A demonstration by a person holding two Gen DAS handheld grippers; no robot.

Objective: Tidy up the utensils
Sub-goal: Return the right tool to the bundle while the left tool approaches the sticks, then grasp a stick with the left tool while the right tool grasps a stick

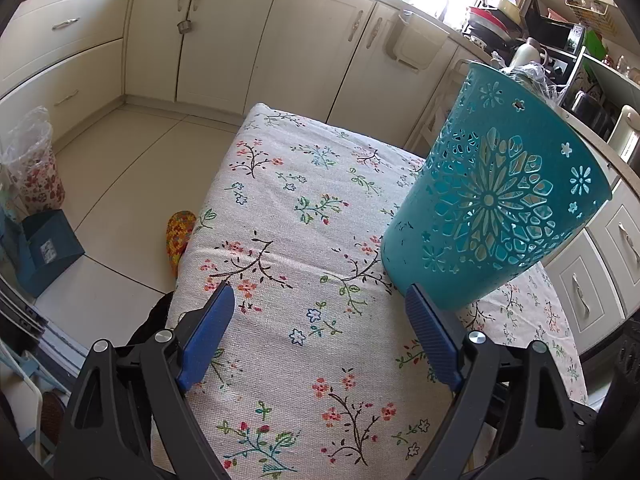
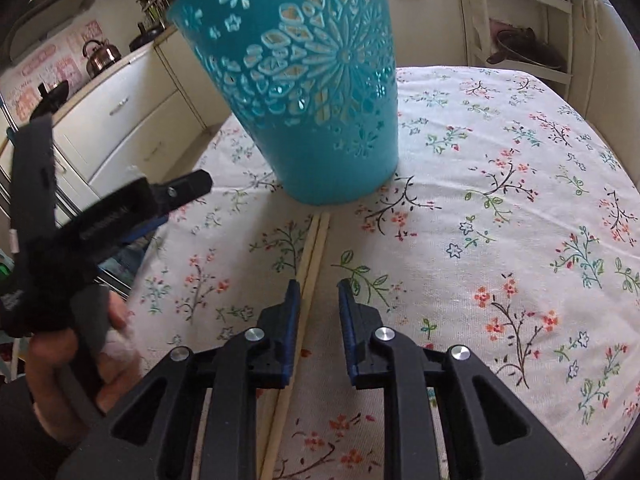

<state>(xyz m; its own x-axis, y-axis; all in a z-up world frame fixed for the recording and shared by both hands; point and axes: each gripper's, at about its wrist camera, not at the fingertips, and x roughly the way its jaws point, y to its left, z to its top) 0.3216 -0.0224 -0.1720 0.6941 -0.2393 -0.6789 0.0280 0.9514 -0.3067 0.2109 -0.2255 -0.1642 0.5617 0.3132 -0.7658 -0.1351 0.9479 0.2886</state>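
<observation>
A teal cut-out plastic holder (image 1: pixel 496 200) (image 2: pixel 316 92) stands upright on the flowered tablecloth (image 1: pixel 312 208) (image 2: pixel 500 208). Two pale wooden chopsticks (image 2: pixel 314 252) lie side by side on the cloth, their far ends almost at the holder's base. My right gripper (image 2: pixel 318 294) hovers over them with a narrow gap. The sticks run between its fingertips, close to the left pad, and the pads are not pressing on them. My left gripper (image 1: pixel 320 296) stands wide open over bare cloth with nothing in it. Its right fingertip (image 1: pixel 416 300) is close to the holder's base.
A person's hand (image 2: pixel 60 360) carries the left gripper (image 2: pixel 176 204) at the table's left edge. Cream cabinets (image 1: pixel 224 32) ring the room, with tiled floor (image 1: pixel 132 168) beyond the left edge. A lined bin (image 1: pixel 32 160), a kettle (image 2: pixel 100 56) and a shelf rack (image 2: pixel 524 40) stand farther off.
</observation>
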